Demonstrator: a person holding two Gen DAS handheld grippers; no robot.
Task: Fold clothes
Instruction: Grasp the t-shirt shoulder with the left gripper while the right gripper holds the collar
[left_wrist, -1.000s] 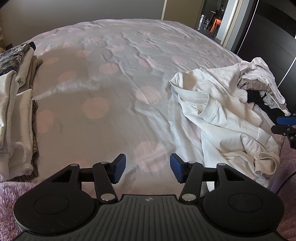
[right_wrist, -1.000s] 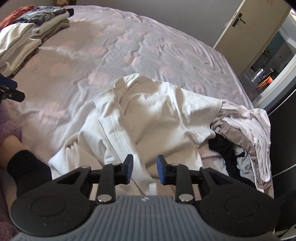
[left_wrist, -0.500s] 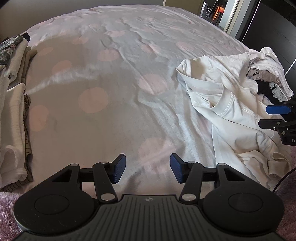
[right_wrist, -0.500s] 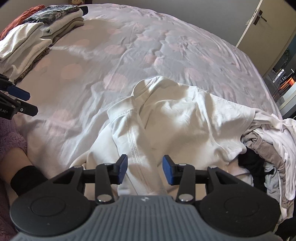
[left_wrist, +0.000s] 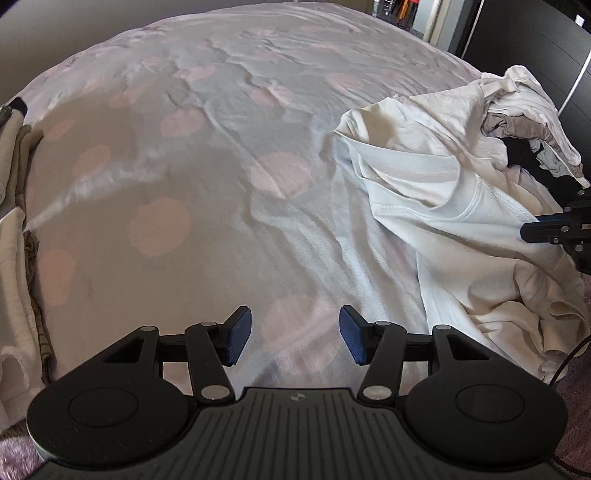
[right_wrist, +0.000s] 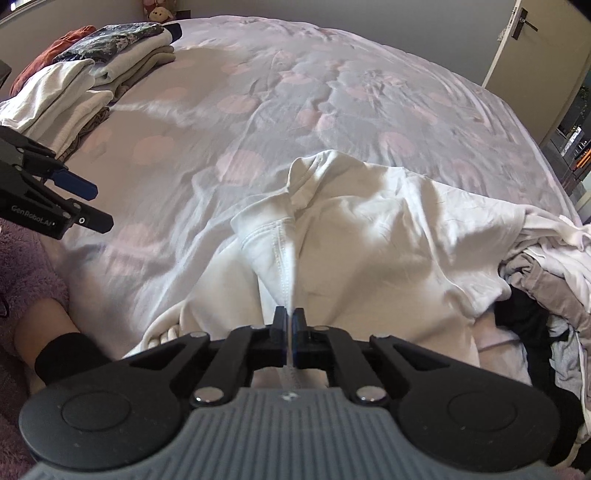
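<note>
Two grippers: right gripper (right_wrist: 289, 325), parted half a second ago, now pinched on the stitched hem of the crumpled white cotton T-shirt (right_wrist: 369, 236) lying ahead of its fingers, ready for lifting; left gripper (left_wrist: 295, 338) wide, empty, shirt (left_wrist: 443, 206) off to its right.

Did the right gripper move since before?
Yes. The right gripper went forward over the white shirt and shut on its seam, nearer the bedspread.

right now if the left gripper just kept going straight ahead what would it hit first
Most likely only the bedsheet: the left gripper is open and points over bare, dotted sheet. The white shirt lies off to its right, out of that line, though depth is hard to judge.
</note>
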